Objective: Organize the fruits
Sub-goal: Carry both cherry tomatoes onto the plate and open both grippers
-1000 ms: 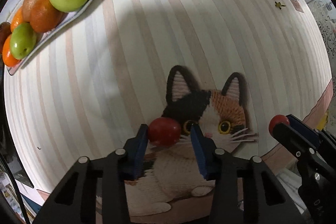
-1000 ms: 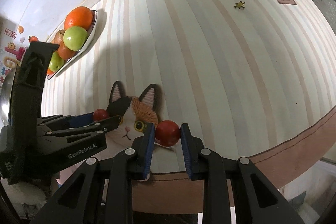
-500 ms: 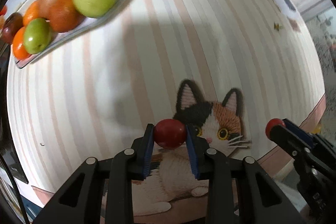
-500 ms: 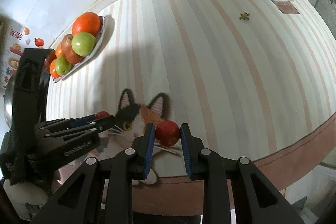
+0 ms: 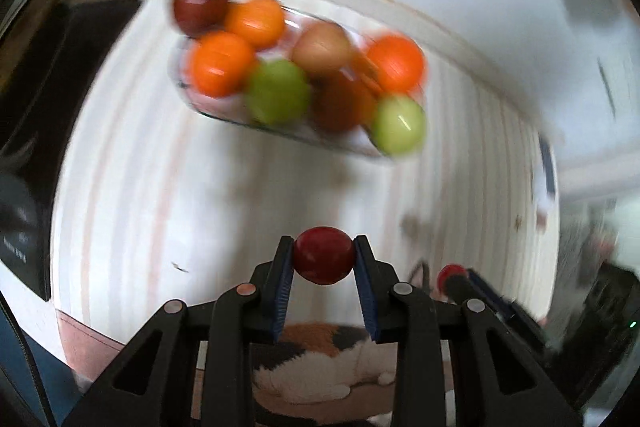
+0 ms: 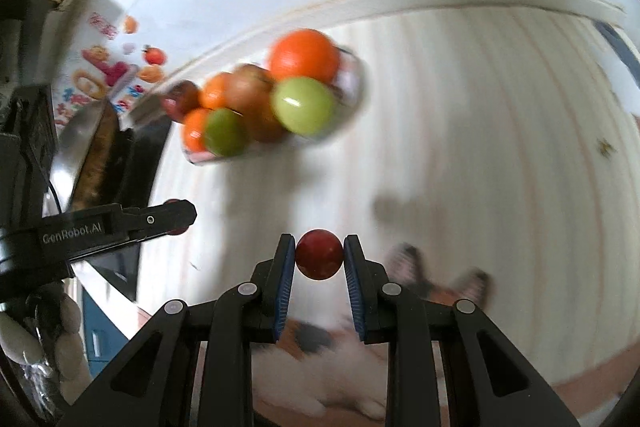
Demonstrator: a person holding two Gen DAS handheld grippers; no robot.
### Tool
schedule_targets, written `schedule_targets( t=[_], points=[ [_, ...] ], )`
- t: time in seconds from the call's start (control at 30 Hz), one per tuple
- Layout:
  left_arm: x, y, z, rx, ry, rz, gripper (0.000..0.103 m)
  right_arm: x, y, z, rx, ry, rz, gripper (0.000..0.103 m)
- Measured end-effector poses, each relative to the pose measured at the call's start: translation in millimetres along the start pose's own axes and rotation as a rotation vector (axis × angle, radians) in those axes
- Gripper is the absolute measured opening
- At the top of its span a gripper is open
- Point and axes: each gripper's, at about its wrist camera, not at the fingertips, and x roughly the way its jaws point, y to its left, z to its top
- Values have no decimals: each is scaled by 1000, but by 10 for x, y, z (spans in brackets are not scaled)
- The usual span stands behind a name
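Nearing the fruit plate, both hand-held grippers carry red fruits.

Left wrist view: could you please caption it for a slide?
Left gripper holds a red fruit before a blurred fruit plate.

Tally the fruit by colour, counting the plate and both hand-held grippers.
Orange fruit: 4 (one darker)
Green fruit: 2
Tan fruit: 1
Dark red fruit: 1
Red fruit, held: 2
Total: 10
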Motion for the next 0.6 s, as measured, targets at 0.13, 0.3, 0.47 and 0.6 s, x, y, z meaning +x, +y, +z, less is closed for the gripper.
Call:
schedule_targets(
  t=[0.13,0.3,0.47,0.6],
  points=[
    [-122,407,268,-144,-31,-57,27,189,276,273,4,-22,68,27],
    [41,703,608,-277,-30,-147,27,615,462,585,40,-3,113,27],
    [270,834,822,-356,3,-199,27,1019,556,743,42,18,96,27],
    [383,882,948,-379,20,-227,27,1200,624,805,19,22,77,27]
  ],
)
